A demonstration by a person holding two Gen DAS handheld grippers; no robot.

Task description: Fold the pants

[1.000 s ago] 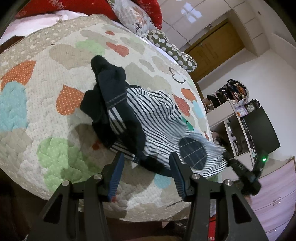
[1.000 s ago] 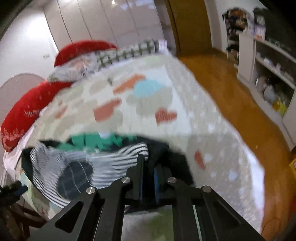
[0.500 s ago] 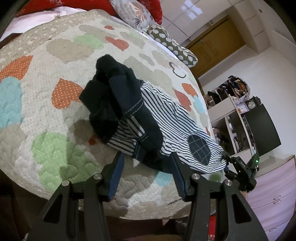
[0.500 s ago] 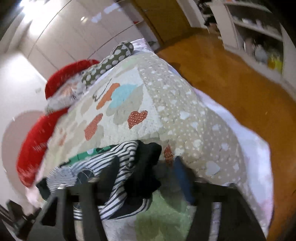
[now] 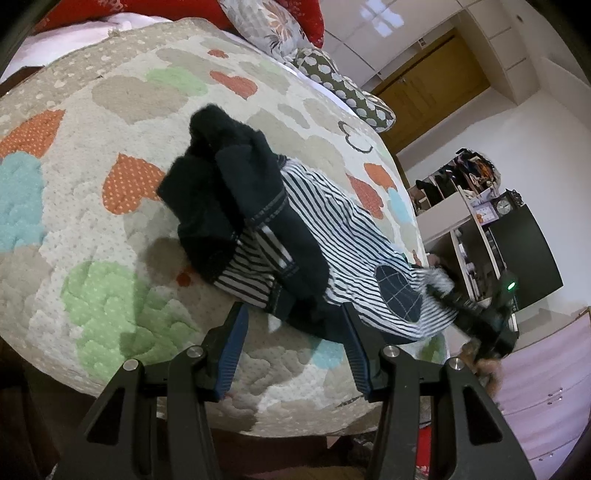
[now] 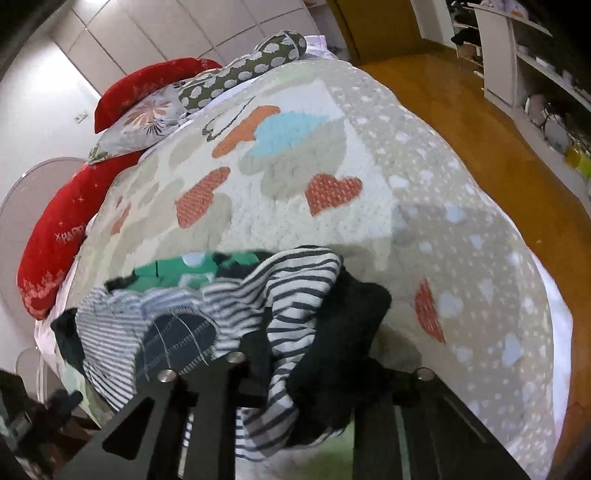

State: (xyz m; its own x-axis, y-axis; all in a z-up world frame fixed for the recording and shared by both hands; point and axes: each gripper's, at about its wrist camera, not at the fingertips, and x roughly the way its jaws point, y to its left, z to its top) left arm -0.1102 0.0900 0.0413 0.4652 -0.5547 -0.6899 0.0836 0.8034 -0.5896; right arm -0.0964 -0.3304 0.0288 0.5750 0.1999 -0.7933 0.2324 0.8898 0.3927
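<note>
In the left wrist view, at the left of the frame, a quilted bedspread with orange, green and blue heart patches (image 5: 92,229) is seen covering the bed, and a little left of the centre the black-and-white striped cotton pants with dark navy cuffs and a checked knee patch (image 5: 332,236) are found lying in a crumpled heap on it. The long axis of the garment is seen to run from the dark bunched end at the upper left down to the striped end at the lower right. The left gripper (image 5: 295,347) is held at the bottom centre, just short of the near dark edge, its blue-padded jaws standing apart with no cloth pressed between them. Further right, the right gripper (image 5: 476,317) is seen at the striped end near the patch, so that end is judged the nearer for the right hand; its jaws have just been closing, and in the right wrist view striped and dark cloth is draped over and between the fingers, though whether the pads press on it cannot be told through the blur. The dark end is judged to lie ahead of the left gripper. At the upper edge, red and patterned pillows (image 5: 280,26) are seen; at the far right, a wooden door (image 5: 432,96) and cluttered shelves (image 5: 472,221).
</note>
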